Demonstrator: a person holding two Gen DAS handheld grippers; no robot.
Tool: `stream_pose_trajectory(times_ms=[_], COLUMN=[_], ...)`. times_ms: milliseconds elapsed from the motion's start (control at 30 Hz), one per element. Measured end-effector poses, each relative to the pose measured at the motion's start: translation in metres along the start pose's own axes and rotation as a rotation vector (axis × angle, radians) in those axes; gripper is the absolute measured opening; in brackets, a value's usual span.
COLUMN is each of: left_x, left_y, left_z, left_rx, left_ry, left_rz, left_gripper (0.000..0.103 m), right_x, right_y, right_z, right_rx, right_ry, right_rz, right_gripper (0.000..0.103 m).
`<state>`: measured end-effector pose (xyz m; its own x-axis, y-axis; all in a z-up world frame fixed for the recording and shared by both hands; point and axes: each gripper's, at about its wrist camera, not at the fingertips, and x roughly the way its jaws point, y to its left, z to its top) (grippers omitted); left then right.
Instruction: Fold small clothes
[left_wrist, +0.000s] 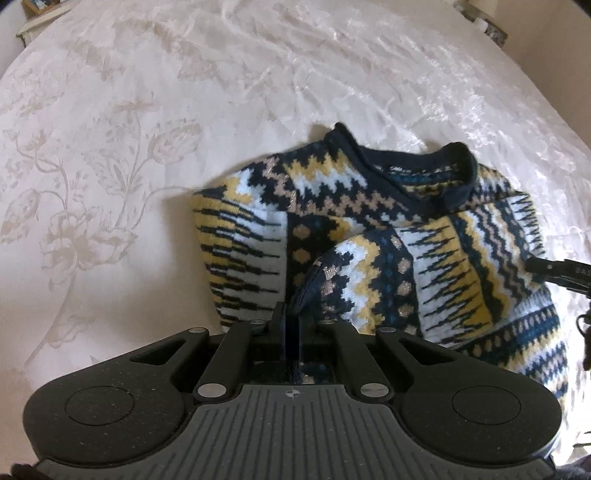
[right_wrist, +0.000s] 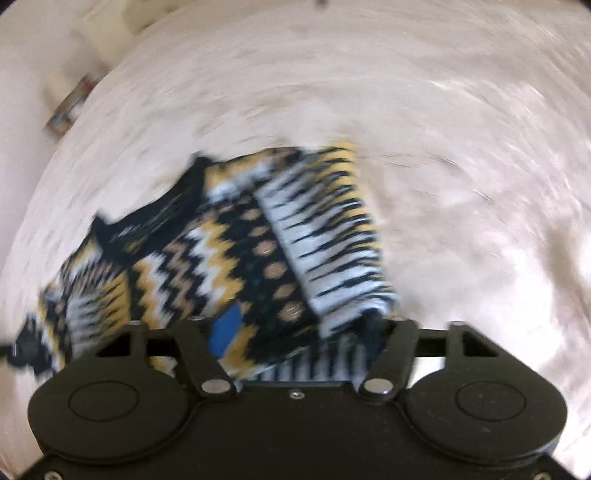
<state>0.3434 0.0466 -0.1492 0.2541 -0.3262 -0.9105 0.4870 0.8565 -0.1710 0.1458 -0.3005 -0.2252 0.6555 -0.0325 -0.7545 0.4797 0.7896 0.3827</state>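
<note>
A small knitted sweater (left_wrist: 369, 229) in navy, yellow, white and tan zigzags lies crumpled on a white floral bedcover (left_wrist: 110, 166), its navy neckline at the far side. My left gripper (left_wrist: 291, 314) is shut on a navy-edged fold at the sweater's near side. A black finger of my right gripper (left_wrist: 546, 267) shows at the sweater's right edge. The right wrist view is blurred. There the sweater (right_wrist: 221, 266) drapes over the right gripper (right_wrist: 295, 332) between its spread linkage arms, hiding the fingertips. I cannot tell whether the pads press the fabric.
The bedcover (right_wrist: 461, 221) spreads wide to the left of and beyond the sweater. A pale piece of furniture (left_wrist: 37, 14) stands past the bed's far left corner. Small objects (left_wrist: 487, 26) sit past the far right corner.
</note>
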Motion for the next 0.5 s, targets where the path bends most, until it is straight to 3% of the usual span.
stream_pose_trajectory(times_ms=[233, 267, 333, 400, 500], left_x=[0.016, 0.017, 0.022, 0.024, 0.025], left_y=[0.015, 0.016, 0.018, 0.021, 0.027], left_z=[0.004, 0.005, 0.008, 0.009, 0.011], left_rx=[-0.085, -0.086, -0.094, -0.102, -0.118], left_ry=[0.037, 0.039, 0.044, 0.042, 0.014], left_rz=[-0.009, -0.005, 0.006, 0.037, 0.079], left_gripper=[0.007, 0.008, 0.013, 0.027, 0.028], right_x=[-0.009, -0.011, -0.015, -0.015, -0.017], right_y=[-0.008, -0.010, -0.016, -0.017, -0.014], right_z=[-0.006, -0.006, -0.010, -0.009, -0.007], right_rx=[0.022, 0.028, 0.037, 0.040, 0.020], right_ry=[0.021, 0.029, 0.031, 0.036, 0.042], right_rz=[0.019, 0.006, 0.006, 0.006, 0.000], right_gripper=[0.058, 0.062, 0.064, 0.065, 0.065])
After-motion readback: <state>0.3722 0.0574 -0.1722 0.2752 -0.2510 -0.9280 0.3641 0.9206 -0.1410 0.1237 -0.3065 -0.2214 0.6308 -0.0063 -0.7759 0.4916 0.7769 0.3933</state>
